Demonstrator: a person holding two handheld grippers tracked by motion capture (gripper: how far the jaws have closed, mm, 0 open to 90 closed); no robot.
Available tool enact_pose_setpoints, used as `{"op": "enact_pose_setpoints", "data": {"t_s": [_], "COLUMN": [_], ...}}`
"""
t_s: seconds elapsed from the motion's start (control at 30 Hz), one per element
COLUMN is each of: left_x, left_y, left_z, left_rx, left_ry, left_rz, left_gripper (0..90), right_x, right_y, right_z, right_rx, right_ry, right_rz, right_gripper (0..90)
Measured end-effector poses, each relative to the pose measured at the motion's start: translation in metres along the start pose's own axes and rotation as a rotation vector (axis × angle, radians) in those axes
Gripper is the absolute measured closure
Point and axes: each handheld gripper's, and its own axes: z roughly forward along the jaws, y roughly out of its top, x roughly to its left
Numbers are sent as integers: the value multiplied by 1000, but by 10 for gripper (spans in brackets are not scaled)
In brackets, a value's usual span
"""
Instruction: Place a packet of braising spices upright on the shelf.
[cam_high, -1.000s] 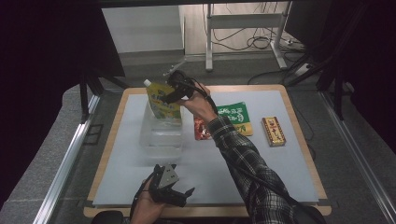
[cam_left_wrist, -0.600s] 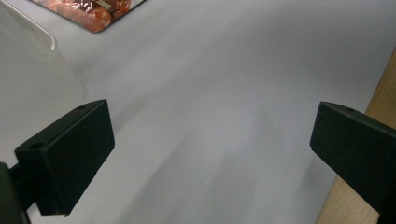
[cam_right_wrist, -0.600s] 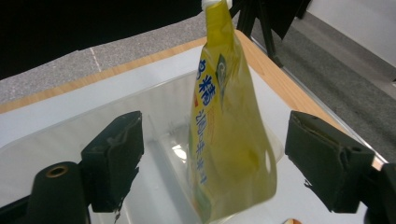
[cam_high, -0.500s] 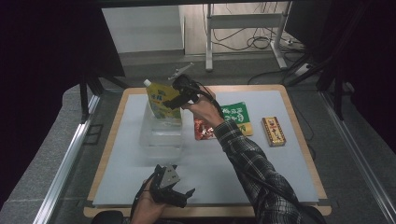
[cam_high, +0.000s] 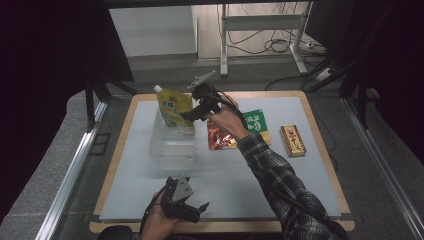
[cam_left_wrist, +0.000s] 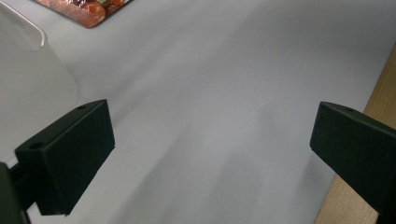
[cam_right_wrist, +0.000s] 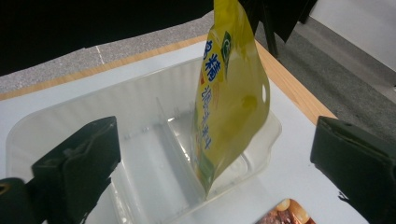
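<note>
While the right gripper (cam_high: 186, 115) hangs over the table in the high view, its black jaws have just been opening and stand wide apart with nothing between them. Just beyond its tips a glossy yellow pouch (cam_high: 174, 107) with a white spout stands upright in the far end of a clear plastic tray (cam_high: 172, 145), a ribbed rectangular box on the pale grey mat (cam_high: 240, 175). To the right of the tray lie a crinkled red foil packet (cam_high: 220, 136), a flat green packet (cam_high: 257, 122) and, farther right, a small brown box (cam_high: 293, 140). Well nearer the person than the tray, the left gripper (cam_high: 196, 210) rests low at the mat's near edge, its jaws spread.

Seen from the left gripper view, two blocky matte black jaws stand far apart over the smooth bare mat, gripping nothing. A rounded corner of the clear tray (cam_left_wrist: 28, 32) shows at upper left, the foil packet (cam_left_wrist: 86, 7) just beyond it, and a wooden table edge (cam_left_wrist: 378, 98) at right.

Along the right gripper view, the pouch (cam_right_wrist: 231, 98) leans slightly inside the tray (cam_right_wrist: 140, 154), against a thin clear divider, its foot in the compartment by the rounded end. It stands between the lines of the two parted jaws but beyond them, untouched. A corner of the foil packet (cam_right_wrist: 285, 213) lies just outside the tray.
</note>
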Motion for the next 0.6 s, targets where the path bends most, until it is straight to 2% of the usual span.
{"op": "enact_pose_setpoints", "data": {"t_s": [0.6], "left_x": [-1], "left_y": [0], "left_z": [0], "left_rx": [0], "left_ry": [2], "left_rz": [8], "left_gripper": [0], "right_x": [-3], "right_y": [-30], "right_z": [-28], "right_rx": [23], "right_ry": [-4], "right_rz": [-24], "right_gripper": [0]}}
